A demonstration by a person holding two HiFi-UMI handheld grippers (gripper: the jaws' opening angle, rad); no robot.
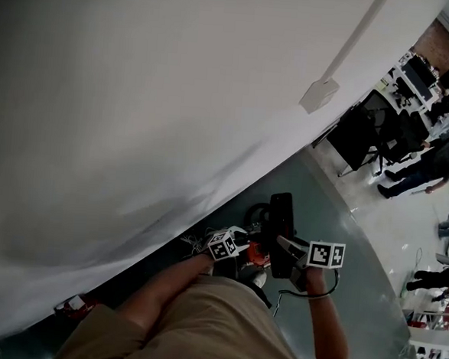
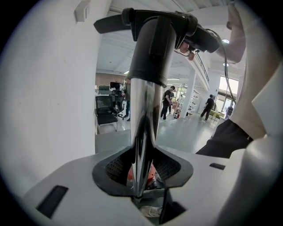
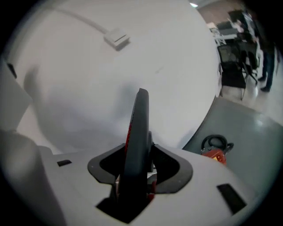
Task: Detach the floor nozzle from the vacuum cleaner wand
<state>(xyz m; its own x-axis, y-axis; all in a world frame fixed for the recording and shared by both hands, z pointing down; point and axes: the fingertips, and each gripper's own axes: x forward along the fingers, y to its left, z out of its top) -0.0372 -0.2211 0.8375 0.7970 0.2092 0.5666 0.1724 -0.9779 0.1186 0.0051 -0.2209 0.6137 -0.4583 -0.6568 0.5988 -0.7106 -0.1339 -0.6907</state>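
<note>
Two grips: pinches chrome wand [image 2: 143, 114] in left claw [image 2: 142, 171], long axis pointing up and away into black floor nozzle [image 3: 138, 128]. Pinches that nozzle edge-on in right claw [image 3: 137, 167], over grey floor [image 1: 338, 206] beside wall [image 1: 138, 92].

- A plain white wall [image 3: 88, 88] is filling the view ahead of the right claw [image 3: 138, 165], carrying a small white rectangular box [image 3: 116, 38].
- Smooth grey-green floor [image 3: 252, 132] is spreading to its right.
- A black office chair [image 2: 106, 115] is standing far beyond the left claw [image 2: 143, 170].
</note>
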